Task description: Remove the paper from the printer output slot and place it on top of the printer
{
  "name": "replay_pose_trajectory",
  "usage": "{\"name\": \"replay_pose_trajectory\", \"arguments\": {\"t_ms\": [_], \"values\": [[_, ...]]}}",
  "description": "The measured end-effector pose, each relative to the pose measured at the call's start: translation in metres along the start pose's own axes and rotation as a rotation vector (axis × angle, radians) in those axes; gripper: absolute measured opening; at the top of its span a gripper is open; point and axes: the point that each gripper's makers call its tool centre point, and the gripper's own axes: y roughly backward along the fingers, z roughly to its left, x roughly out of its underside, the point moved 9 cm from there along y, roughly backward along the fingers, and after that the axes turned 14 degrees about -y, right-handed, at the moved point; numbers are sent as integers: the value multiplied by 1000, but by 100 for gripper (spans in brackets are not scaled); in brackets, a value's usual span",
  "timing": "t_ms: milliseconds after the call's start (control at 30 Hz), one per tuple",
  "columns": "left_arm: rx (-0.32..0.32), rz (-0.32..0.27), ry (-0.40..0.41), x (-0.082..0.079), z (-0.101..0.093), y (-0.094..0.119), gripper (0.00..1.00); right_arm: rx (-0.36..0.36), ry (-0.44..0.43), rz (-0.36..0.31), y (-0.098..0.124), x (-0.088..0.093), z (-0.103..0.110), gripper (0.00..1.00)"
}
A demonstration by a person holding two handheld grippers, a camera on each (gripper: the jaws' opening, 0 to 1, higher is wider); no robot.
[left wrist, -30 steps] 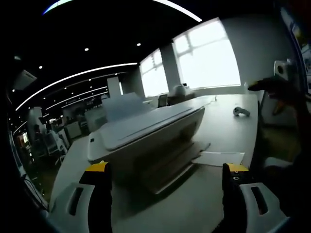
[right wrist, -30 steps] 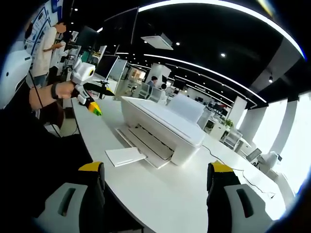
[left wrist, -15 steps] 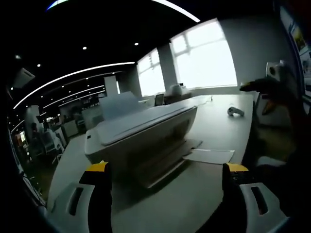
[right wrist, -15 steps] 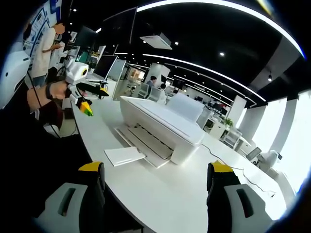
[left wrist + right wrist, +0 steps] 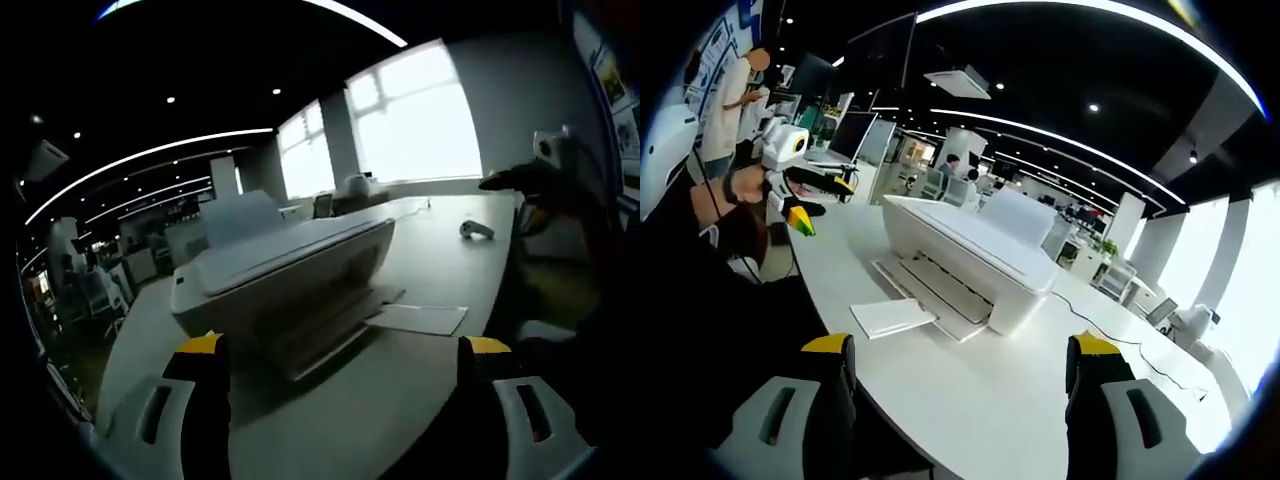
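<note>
2 tongs, my left gripper (image 5: 343,362) and right gripper (image 5: 955,357), gape apart, empty; paper (image 5: 890,317) lies at the printer's (image 5: 965,258) 7 o'clock on the table (image 5: 980,400).

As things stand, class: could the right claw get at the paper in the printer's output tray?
Probably yes. The right claw is open, and bare table lies between it and the paper sticking out of the printer; nothing blocks the way.

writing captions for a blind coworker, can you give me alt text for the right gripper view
A white printer sits on a long white table, with a sheet of paper lying at the end of its output tray. The right gripper's open jaws frame the scene from below, and the left gripper is held up at far left.
</note>
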Motion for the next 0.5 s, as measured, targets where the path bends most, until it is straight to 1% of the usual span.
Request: {"name": "replay_pose_trajectory", "arguments": {"t_ms": [267,500], "values": [[-12,5,-5,0,-1,11,97,3,3,-3,1,-1,0,82],[10,9,-20,-6,-9,17,97,4,-3,-7,1,-2,-1,82]]}}
